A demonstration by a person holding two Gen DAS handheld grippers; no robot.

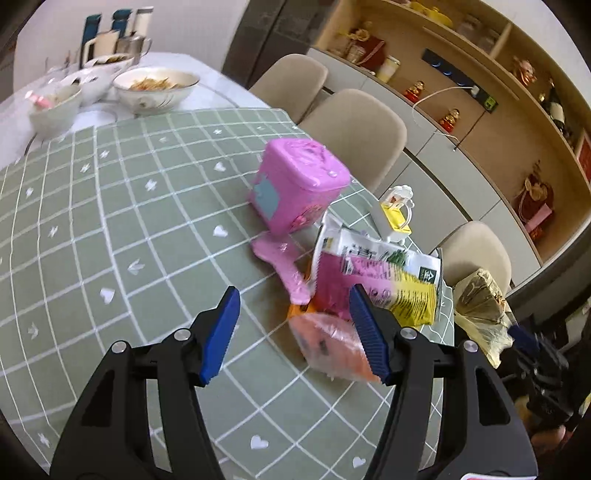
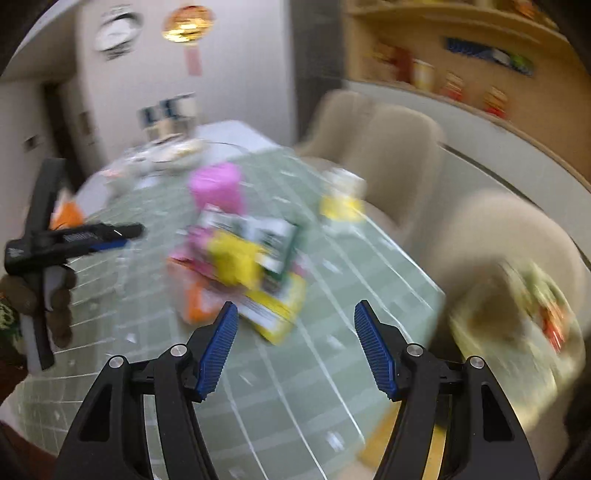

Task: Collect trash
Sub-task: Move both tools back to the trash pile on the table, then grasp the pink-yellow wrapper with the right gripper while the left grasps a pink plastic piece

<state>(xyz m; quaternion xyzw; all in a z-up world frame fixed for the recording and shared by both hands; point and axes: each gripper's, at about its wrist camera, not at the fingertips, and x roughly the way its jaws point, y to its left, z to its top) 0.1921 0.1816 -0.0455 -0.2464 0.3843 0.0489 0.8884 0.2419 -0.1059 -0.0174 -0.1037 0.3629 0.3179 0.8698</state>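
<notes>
We see wrappers (image 1: 373, 273) heaped near the bench's (image 1: 110, 221) right edge, long axes mixed, left gripper (image 1: 293, 332) and right gripper (image 2: 295, 341) jaws apart, empty.

From my left hand's camera the room looks evenly lit, soft daylight with hardly any shadow on the checked tablecloth (image 1: 110, 221). A pale sheen sits on the lid of the pink box (image 1: 299, 177). The orange wrapper (image 1: 332, 343) is a little smeared. Straight lines bow toward the dark round corners. My right hand's camera gives a heavily smeared picture: the chairs (image 2: 388, 155) and the wrappers (image 2: 243, 258) streak sideways, and a gold ornament (image 2: 188, 22) on the wall glares.
</notes>
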